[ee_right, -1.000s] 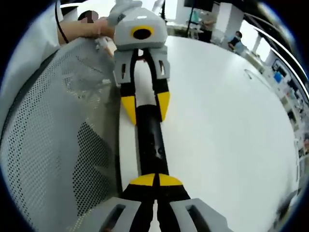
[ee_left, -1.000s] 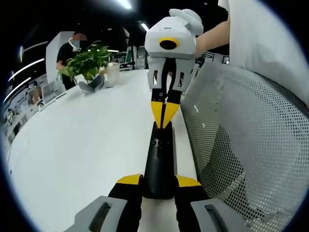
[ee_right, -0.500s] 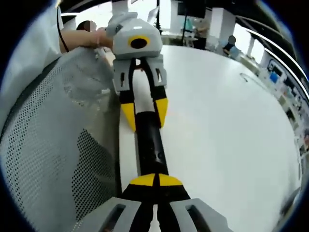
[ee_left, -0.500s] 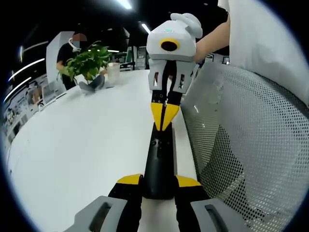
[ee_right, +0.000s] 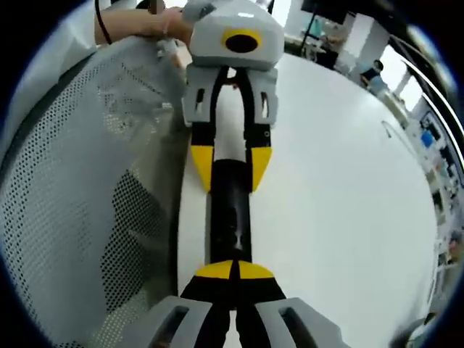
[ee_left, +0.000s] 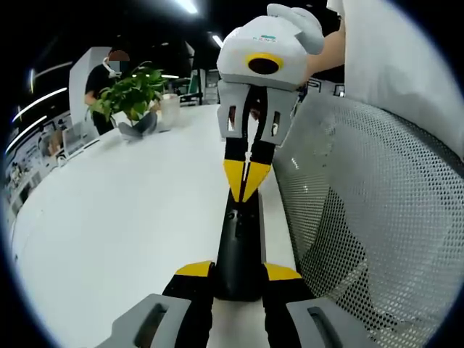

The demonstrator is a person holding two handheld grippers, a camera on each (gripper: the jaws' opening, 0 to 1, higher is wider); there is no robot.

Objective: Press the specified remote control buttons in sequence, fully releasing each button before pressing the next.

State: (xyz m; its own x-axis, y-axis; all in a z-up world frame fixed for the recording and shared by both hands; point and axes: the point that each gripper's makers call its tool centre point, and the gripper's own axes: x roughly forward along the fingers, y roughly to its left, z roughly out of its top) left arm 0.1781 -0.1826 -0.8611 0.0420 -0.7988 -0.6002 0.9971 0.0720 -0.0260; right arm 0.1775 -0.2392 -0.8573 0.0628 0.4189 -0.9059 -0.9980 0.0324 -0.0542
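Note:
A black remote control (ee_left: 239, 243) lies lengthwise on the white table (ee_left: 130, 217) near its edge. My left gripper (ee_left: 238, 270) is shut on the remote's near end, one yellow finger against each long side. My right gripper (ee_left: 246, 181) comes in from above with its yellow tips closed together, pointing down onto the remote's far part. In the right gripper view the right gripper (ee_right: 233, 270) is shut, its tips over the remote control (ee_right: 230, 217). At the far end, the left gripper (ee_right: 230, 170) clamps it. I cannot tell whether a button is pressed.
A grey mesh chair back (ee_left: 362, 217) stands close along the table edge beside the remote; it is the chair back (ee_right: 80, 188) at the left of the right gripper view. A potted plant (ee_left: 134, 94) and a white cup (ee_left: 170, 110) stand far across the table.
My right gripper has moved along the remote toward the left gripper, which now looks larger in the right gripper view. The left gripper and the remote have stayed put.

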